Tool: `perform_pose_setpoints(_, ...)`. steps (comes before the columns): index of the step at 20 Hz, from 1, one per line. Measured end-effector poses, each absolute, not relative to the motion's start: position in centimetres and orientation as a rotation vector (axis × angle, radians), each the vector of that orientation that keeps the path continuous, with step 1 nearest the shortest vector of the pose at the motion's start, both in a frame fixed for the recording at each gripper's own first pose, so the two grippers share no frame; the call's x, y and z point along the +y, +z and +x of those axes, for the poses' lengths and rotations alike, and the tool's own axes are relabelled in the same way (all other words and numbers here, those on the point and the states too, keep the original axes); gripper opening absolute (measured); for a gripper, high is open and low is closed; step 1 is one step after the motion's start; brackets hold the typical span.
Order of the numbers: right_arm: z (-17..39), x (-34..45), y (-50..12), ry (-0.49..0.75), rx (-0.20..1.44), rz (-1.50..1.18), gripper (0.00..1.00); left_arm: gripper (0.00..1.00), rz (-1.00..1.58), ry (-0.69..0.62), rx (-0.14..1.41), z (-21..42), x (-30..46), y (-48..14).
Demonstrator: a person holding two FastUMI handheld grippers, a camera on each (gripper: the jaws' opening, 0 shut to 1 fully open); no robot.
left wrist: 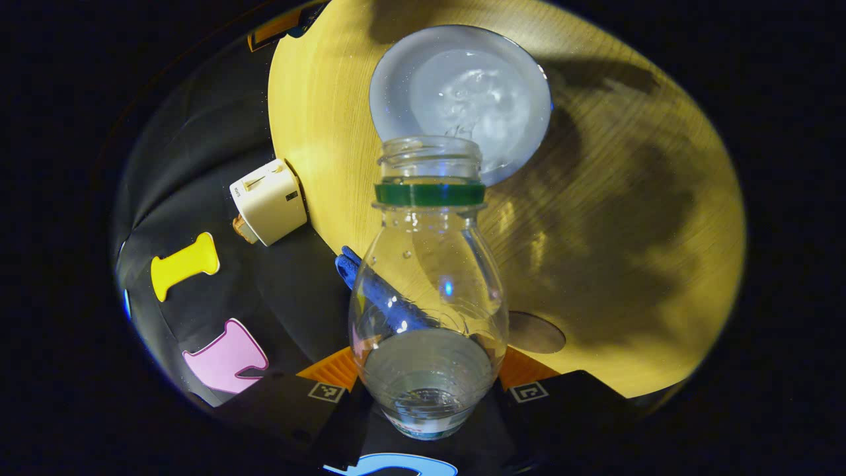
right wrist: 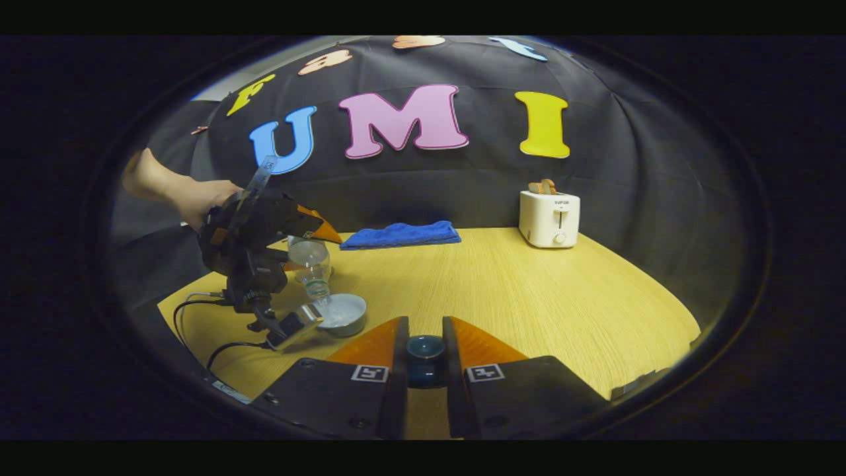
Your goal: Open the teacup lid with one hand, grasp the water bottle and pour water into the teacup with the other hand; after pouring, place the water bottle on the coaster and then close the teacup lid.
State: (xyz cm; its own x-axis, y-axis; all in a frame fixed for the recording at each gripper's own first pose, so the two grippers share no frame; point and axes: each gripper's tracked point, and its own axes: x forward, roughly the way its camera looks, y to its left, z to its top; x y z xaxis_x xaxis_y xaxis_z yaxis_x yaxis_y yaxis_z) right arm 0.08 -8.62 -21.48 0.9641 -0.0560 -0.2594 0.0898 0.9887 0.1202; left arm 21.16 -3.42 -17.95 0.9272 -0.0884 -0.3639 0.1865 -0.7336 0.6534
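**Left gripper view: bottle tipped over the teacup**

Clear water bottle (left wrist: 428, 291), green-ringed neck, pinched by the left tongs (left wrist: 428, 390), pours into the pale teacup (left wrist: 462, 86) on the tabletop (left wrist: 628, 231). Right tongs (right wrist: 425, 347) pinch the dark lid (right wrist: 425, 349). Toaster (right wrist: 549, 218) and blue towel (right wrist: 400, 235) stand behind.

Right gripper view: teacup (right wrist: 341, 313) on the table (right wrist: 529, 297) at left, my bottle (right wrist: 310, 264) tipped above it. Towel (right wrist: 400, 234) at the back edge, toaster (right wrist: 550, 218) right of it. Lid (right wrist: 425, 357) between my right fingers (right wrist: 377, 344).
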Motion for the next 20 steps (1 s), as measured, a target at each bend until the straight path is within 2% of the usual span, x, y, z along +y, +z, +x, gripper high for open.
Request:
perform_pose_setpoints(1,0.1,-8.7,-21.5,-0.075,0.259,0.133,0.28,0.75,2.348,-0.489,0.063,21.1,-3.3,-18.2)
perform_pose_setpoints(2,0.2,-8.7,-21.5,-0.076,0.260,0.136,0.33,0.75,2.349,-0.489,0.069,21.2,-3.2,-18.1)
perform_pose_setpoints(3,0.2,-8.8,-21.5,-0.078,0.260,0.142,0.28,0.75,2.353,-0.485,0.073,21.3,-3.1,-18.1)
perform_pose_setpoints(6,0.3,-8.8,-21.4,-0.084,0.258,0.149,0.28,0.75,2.369,-0.479,0.058,21.3,-3.3,-17.8)
perform_pose_setpoints(7,0.2,-8.8,-21.4,-0.083,0.256,0.148,0.33,0.75,2.378,-0.481,0.054,21.2,-3.1,-18.1)
perform_pose_setpoints(8,0.3,-8.7,-21.4,-0.081,0.259,0.147,0.28,0.75,2.395,-0.501,0.040,20.7,-3.3,-18.2)
perform_pose_setpoints(11,0.3,-8.5,-21.5,-0.074,0.263,0.141,0.28,0.75,2.457,-0.521,-0.005,19.5,-3.1,-19.1)
perform_pose_setpoints(19,0.1,-7.9,-21.4,-0.058,0.262,0.134,0.28,0.75,2.516,-0.484,0.075,19.9,-1.7,-19.0)
perform_pose_setpoints(20,0.1,-7.9,-21.3,-0.059,0.260,0.133,0.33,0.75,2.517,-0.480,0.080,19.8,-1.5,-19.0)
